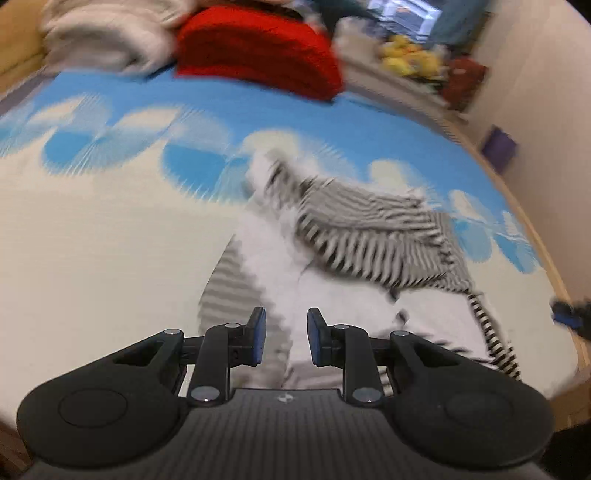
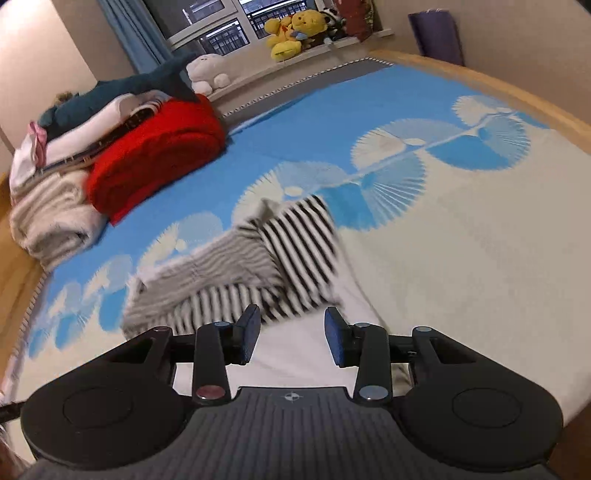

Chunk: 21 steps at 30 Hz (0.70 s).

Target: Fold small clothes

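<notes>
Two grippers are seen with their blue pads spread apart and nothing pinched between them: the left gripper (image 1: 283, 338) is held low over the pale near part of a striped garment (image 1: 369, 236), and the right gripper (image 2: 291, 339) is held just short of the same garment's white near edge. The garment (black-and-white stripes on one part, fainter grey stripes on another) is spread in a rumpled heap on the blue-and-cream bedspread (image 2: 461, 258), with one flap thrown over the rest; no tidy fold is shown, so the work is judged to be at an early stage, with flattening and folding still to be done. A red folded blanket (image 2: 159, 158) and a stack of pale linens (image 2: 55, 214) are found farther up the bed. Only in the right view are the plush toys (image 2: 291, 33) on the sill sharply rendered; only in the left view, which is heavily blurred, is the garment's narrow striped strip (image 1: 495, 339) trailing toward the bed's edge shown.
</notes>
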Each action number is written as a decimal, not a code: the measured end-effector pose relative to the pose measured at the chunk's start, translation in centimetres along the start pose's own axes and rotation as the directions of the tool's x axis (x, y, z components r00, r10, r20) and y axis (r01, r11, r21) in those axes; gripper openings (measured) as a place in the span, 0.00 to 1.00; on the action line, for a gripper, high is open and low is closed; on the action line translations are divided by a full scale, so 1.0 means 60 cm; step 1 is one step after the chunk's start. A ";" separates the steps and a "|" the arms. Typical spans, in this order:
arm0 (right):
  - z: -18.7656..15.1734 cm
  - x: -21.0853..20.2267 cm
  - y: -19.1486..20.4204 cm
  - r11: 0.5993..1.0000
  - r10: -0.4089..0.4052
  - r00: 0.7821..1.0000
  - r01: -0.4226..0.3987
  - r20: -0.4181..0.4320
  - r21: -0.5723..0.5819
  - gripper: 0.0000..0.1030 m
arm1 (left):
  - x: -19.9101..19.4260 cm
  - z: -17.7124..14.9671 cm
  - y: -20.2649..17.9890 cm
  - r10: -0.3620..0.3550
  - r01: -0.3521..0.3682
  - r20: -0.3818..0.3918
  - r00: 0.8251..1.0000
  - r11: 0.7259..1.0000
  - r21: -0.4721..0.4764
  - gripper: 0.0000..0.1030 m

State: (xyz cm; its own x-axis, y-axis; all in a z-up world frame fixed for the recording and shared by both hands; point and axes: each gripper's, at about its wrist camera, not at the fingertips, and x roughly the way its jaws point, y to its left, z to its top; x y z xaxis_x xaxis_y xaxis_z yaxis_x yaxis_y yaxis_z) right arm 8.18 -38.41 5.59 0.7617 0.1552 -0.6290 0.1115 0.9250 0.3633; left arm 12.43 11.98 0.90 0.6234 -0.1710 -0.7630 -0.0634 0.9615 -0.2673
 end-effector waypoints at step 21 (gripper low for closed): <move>-0.143 0.052 -0.106 0.969 -0.239 0.951 0.247 -0.198 0.021 0.41 | 0.056 -0.095 0.075 0.073 -0.086 -0.101 0.992 0.988 -0.129 0.35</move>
State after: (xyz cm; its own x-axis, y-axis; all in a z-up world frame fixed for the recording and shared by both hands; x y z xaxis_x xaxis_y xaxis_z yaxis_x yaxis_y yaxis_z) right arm 4.37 -40.83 -4.58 0.5712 -0.0045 -0.8208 0.3096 0.9273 0.2104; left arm 9.77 14.53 -6.23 0.5351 -0.1212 -0.8360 -0.2164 0.9369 -0.2744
